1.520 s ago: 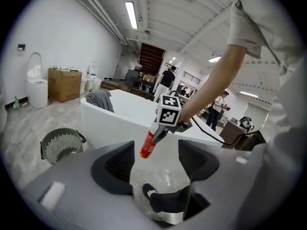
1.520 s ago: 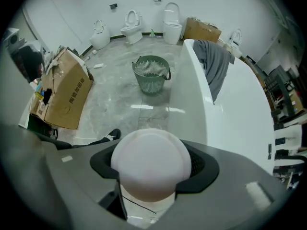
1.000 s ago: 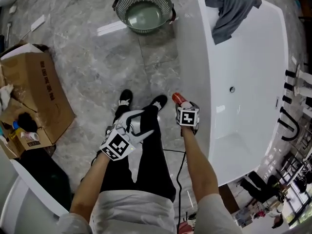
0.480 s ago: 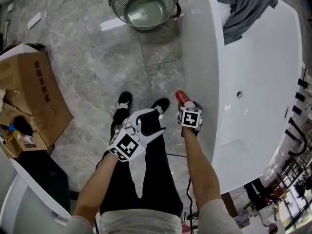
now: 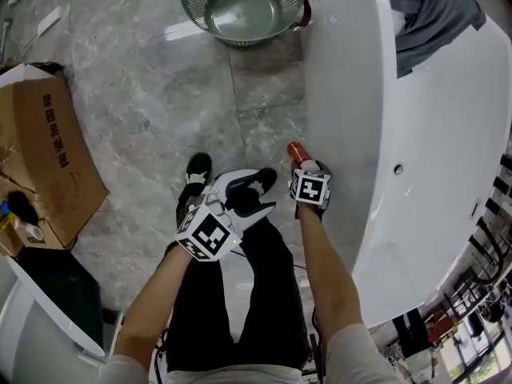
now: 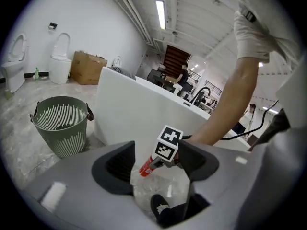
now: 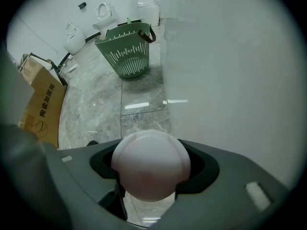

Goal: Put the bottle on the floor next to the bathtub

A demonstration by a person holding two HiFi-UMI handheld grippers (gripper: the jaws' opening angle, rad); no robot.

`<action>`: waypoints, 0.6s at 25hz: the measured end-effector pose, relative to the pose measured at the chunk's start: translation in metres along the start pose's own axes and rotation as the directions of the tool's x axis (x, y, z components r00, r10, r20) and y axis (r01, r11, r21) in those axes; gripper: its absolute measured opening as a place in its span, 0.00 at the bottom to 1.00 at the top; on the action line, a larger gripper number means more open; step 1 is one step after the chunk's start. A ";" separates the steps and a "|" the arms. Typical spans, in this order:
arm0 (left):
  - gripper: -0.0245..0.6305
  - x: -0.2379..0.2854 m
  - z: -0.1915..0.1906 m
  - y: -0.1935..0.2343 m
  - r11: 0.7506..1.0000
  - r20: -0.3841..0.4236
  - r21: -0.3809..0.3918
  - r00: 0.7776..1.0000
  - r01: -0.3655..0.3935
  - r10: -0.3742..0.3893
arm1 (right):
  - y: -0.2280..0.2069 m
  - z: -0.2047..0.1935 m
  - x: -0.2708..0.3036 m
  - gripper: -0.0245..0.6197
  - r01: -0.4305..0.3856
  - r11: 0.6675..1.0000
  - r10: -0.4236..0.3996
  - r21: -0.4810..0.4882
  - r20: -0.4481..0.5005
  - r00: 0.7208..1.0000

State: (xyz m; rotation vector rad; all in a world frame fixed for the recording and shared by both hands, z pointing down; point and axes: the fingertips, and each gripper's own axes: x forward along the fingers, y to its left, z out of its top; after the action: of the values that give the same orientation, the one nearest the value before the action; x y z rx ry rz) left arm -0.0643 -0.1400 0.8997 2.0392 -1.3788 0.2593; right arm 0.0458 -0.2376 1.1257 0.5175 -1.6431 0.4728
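The right tool (image 5: 302,166) is clamped on the bottle (image 7: 151,163), whose pale rounded end fills the gap between its jaws in the right gripper view and hides the rest of the body. The head view shows only a red end poking out at 12 o'clock past the marker cube. The left gripper view alone shows the bottle tilted, red end lowest, above the floor (image 5: 160,94). I cannot tell whether it touches the bathtub (image 5: 344,94), whose white outer wall stands just beside it at 3 o'clock.

The left tool (image 6: 158,176) has its jaws spread with nothing gripped; only floor and one black shoe (image 6: 160,207) show between them. The head view shows two shoes.

One green slatted basket (image 5: 244,6) stands at 12 o'clock, cut off by the top edge. One cardboard box (image 5: 48,150) lies at 9 o'clock. A grey cloth (image 5: 432,14) hangs over the bathtub rim, seen only from the head. Toilets (image 7: 103,13) along the far wall appear only in the gripper views.
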 end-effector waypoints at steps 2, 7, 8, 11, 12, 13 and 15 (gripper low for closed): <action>0.55 0.007 -0.008 0.012 1.000 0.008 -0.010 1.000 -0.013 0.013 | -0.001 0.003 0.018 0.49 -0.001 1.000 0.001 -0.009 -0.003 1.000; 0.55 0.022 -0.032 0.037 0.999 0.019 -0.017 0.999 -0.040 0.041 | -0.008 0.013 0.062 0.49 0.018 1.000 -0.018 -0.017 0.001 1.000; 0.55 0.025 -0.037 0.041 0.999 0.020 -0.018 0.999 -0.044 0.044 | -0.009 0.015 0.070 0.49 0.025 0.999 -0.025 -0.022 0.003 1.000; 0.55 0.029 -0.056 0.050 0.998 0.012 -0.025 0.999 -0.053 0.053 | -0.009 0.014 0.097 0.49 0.035 0.998 -0.035 -0.053 -0.002 0.999; 0.55 0.030 -0.061 0.052 0.998 0.010 -0.028 0.998 -0.055 0.056 | -0.008 0.012 0.105 0.49 0.030 0.997 -0.031 -0.064 -0.011 0.999; 0.55 0.032 -0.066 0.054 0.998 0.011 -0.031 0.998 -0.058 0.058 | -0.007 0.010 0.111 0.49 0.025 0.997 -0.026 -0.071 -0.021 0.999; 0.55 0.035 -0.076 0.058 0.997 0.010 -0.041 0.998 -0.061 0.062 | -0.009 0.009 0.123 0.49 0.024 0.997 -0.027 -0.073 -0.029 0.999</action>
State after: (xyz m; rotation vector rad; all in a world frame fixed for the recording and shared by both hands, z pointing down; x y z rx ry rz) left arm -0.0858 -0.1336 0.9985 1.9699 -1.4441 0.2444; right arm 0.0298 -0.2581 1.2461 0.4744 -1.6173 0.3984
